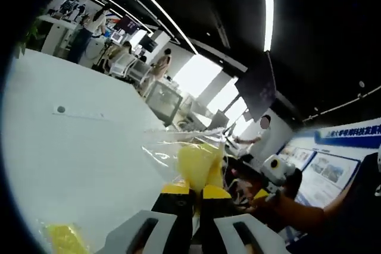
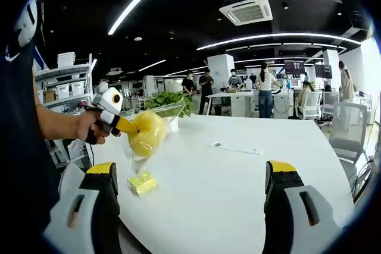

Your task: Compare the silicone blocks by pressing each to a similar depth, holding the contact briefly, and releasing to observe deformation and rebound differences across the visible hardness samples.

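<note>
The left hand-held gripper (image 1: 196,197) is clamped on a yellow silicone block in clear wrap (image 1: 198,162), held above the white bench (image 1: 71,147), its long axis pointing away from the jaws. The right hand-held gripper (image 2: 190,188) gapes wide, empty. A smaller bagged yellow block (image 2: 141,181) lies lower left on the bench.
</note>
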Demonstrator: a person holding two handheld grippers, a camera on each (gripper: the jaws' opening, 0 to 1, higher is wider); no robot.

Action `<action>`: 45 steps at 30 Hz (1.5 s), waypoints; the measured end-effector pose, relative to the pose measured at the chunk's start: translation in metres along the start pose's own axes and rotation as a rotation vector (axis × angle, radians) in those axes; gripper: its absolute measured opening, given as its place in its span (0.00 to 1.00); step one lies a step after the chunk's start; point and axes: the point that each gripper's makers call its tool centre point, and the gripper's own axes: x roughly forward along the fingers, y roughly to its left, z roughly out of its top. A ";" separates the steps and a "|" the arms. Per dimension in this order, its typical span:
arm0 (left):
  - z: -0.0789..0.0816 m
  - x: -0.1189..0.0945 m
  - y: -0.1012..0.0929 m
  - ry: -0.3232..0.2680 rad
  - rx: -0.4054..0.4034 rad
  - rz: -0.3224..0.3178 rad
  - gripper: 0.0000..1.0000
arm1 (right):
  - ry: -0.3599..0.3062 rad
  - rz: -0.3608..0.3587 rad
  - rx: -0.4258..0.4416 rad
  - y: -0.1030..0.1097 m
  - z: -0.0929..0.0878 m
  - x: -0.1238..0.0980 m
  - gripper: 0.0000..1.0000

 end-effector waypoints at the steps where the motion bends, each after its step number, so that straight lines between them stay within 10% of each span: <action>1: -0.003 0.001 0.001 0.007 -0.001 0.001 0.00 | 0.008 -0.009 0.005 -0.003 -0.003 -0.003 0.97; 21: -0.046 0.019 0.037 0.109 -0.106 0.021 0.00 | 0.098 -0.067 -0.027 -0.009 -0.053 -0.025 0.97; 45: -0.121 0.033 0.102 0.233 -0.236 0.114 0.00 | 0.101 -0.094 0.028 -0.010 -0.070 -0.033 0.97</action>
